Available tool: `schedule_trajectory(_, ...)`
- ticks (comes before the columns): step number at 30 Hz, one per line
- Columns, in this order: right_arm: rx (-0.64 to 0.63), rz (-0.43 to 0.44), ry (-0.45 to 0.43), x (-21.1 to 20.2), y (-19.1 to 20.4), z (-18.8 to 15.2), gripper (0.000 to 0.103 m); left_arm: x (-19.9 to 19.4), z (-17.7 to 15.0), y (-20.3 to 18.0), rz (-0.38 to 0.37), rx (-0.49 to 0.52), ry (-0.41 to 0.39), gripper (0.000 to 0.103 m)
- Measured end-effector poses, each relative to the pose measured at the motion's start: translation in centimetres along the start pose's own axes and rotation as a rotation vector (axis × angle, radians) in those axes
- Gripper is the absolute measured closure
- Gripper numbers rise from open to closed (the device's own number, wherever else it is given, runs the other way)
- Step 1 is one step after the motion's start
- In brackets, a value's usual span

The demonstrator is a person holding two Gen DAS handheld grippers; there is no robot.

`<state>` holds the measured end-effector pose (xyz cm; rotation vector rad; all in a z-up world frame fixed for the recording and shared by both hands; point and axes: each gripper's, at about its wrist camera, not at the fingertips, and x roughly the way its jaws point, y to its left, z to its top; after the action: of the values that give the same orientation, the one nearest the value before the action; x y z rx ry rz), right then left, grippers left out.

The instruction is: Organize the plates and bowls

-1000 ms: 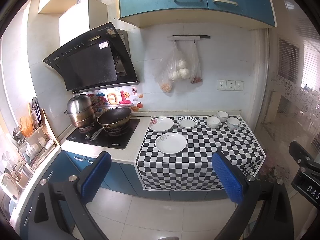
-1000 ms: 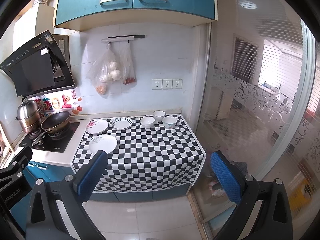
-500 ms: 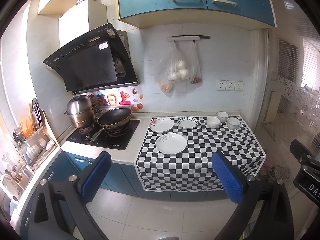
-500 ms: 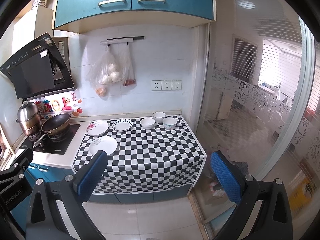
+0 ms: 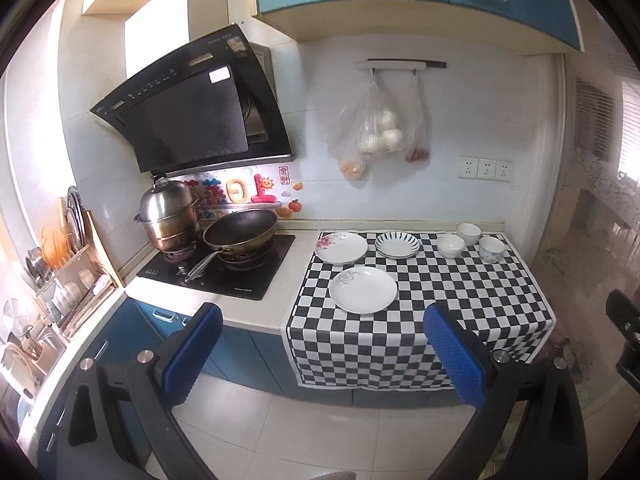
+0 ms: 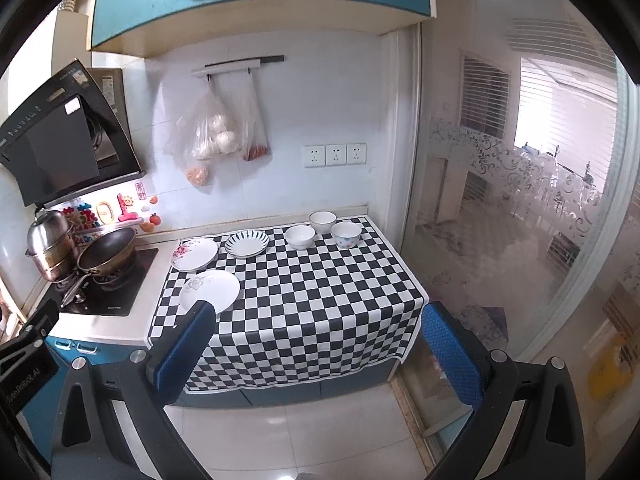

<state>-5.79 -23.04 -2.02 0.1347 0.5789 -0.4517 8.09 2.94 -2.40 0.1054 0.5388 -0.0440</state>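
A: Left to right on the table [image 5: 256, 312]?
B: Wok [image 5: 240, 234] on the hob, then checkered cloth [image 5: 440, 300]. Floral plate [image 5: 341, 247] and striped plate [image 5: 397, 244] at back, white plate [image 5: 363, 290] in front. Three bowls [image 5: 451, 245] clustered back right.
A: Jaws?
B: Left gripper [image 5: 324, 354] released, empty, off the table edge. Right gripper [image 6: 316, 350] likewise spread, holding nothing.
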Motion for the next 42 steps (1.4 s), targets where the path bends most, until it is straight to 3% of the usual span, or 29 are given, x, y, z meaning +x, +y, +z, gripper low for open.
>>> schedule_trajectory(6,-0.015,-0.029,0.013,5.6,2.6,0.9,0.0,5.4,1.1,1.0,0.04,0.001,-0.002,0.0)
schedule_trajectory(14,-0.053,-0.036,0.071,16.8,5.9,3.3,0.0,15.5,3.2,0.9,0.087,-0.005,0.059,0.0)
schedule_trajectory(32,-0.248,0.161,0.258,50.2,16.9,10.0,0.0,40.8,7.8,-4.1,0.195,-0.035,0.281,0.0)
schedule_trajectory(37,-0.313,0.197,0.333,57.2,19.5,9.5,0.0,47.4,7.1,-5.6,0.197,-0.032,0.342,0.0)
schedule_trajectory(42,-0.361,0.295,0.456,63.7,21.8,6.5,0.0,55.0,4.2,-7.0,0.169,0.002,0.479,0.0)
